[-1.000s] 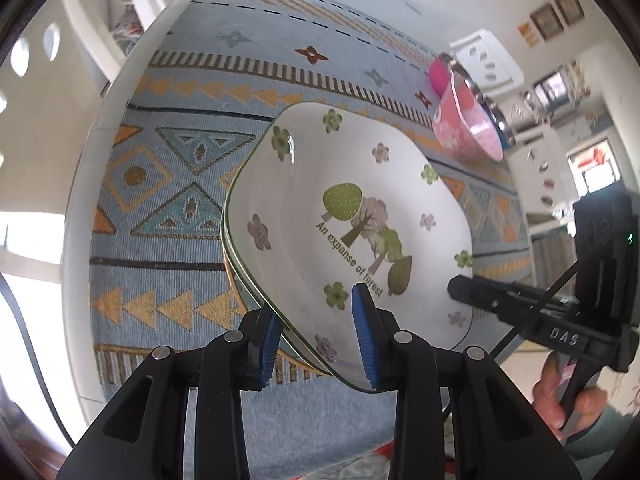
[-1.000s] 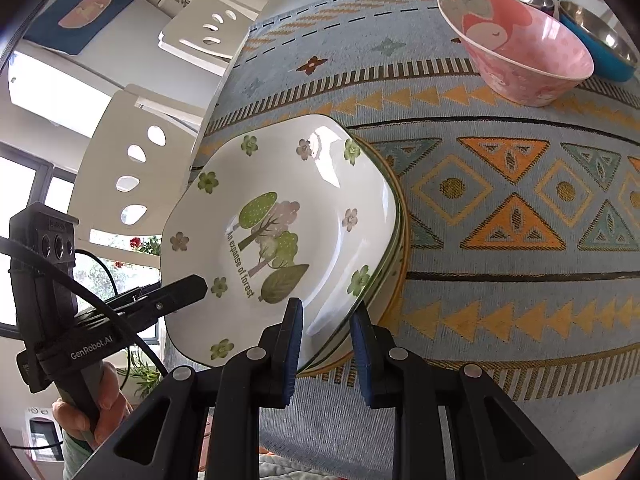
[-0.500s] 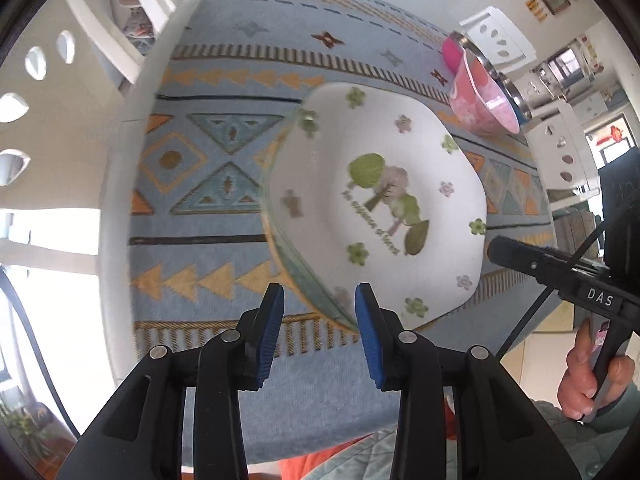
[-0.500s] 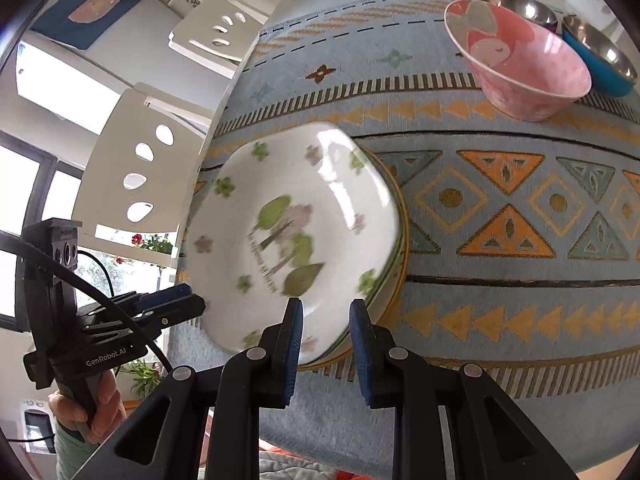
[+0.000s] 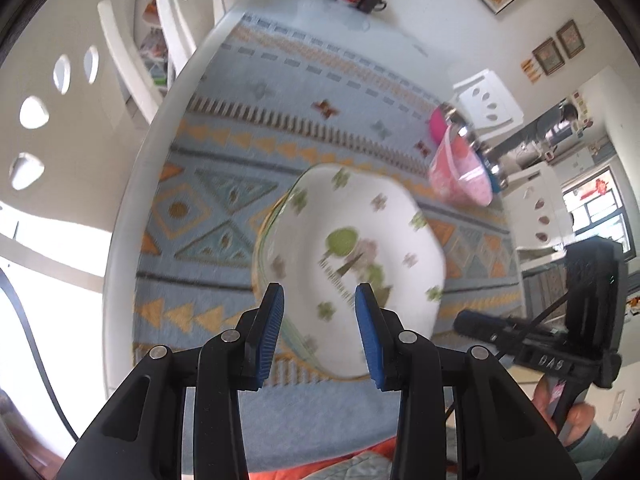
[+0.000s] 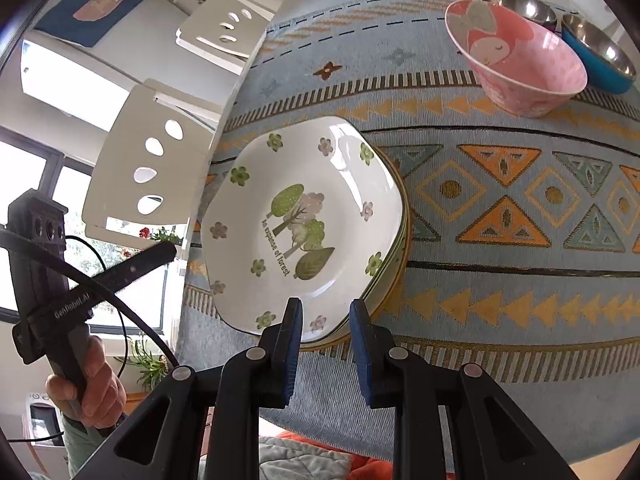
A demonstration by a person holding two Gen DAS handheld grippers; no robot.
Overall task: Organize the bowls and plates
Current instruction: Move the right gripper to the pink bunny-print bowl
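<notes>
Left wrist view: left gripper (image 5: 320,332) parted, blue pads holding nothing, pulled back from the plate (image 5: 352,264), which a second ago sat between its pads. Plate lies centre frame, motion-blurred, on other plates whose rims show at its left edge. Stack rests on the patterned cloth (image 5: 224,216) over the desk. Pink bowl (image 5: 460,176) upper right, metal bowls just behind it, well apart from the stack. Right gripper's handle shows at lower right. Right wrist view: right gripper (image 6: 326,344) also parted and empty, pads just short of the stack's near rim; a second ago they straddled that rim. Plate (image 6: 304,224) centre frame, sharp, tree print up, level on the stack and slightly offset toward frame left. Pink bowl (image 6: 516,60) upper right, a steel bowl (image 6: 512,0) and a blue-sided bowl (image 6: 600,56) touching or nearly touching behind it. Judgement: both grippers have let go, so the plate stacking looks done; bowls probably remain to be nested, pink one nearest.
</notes>
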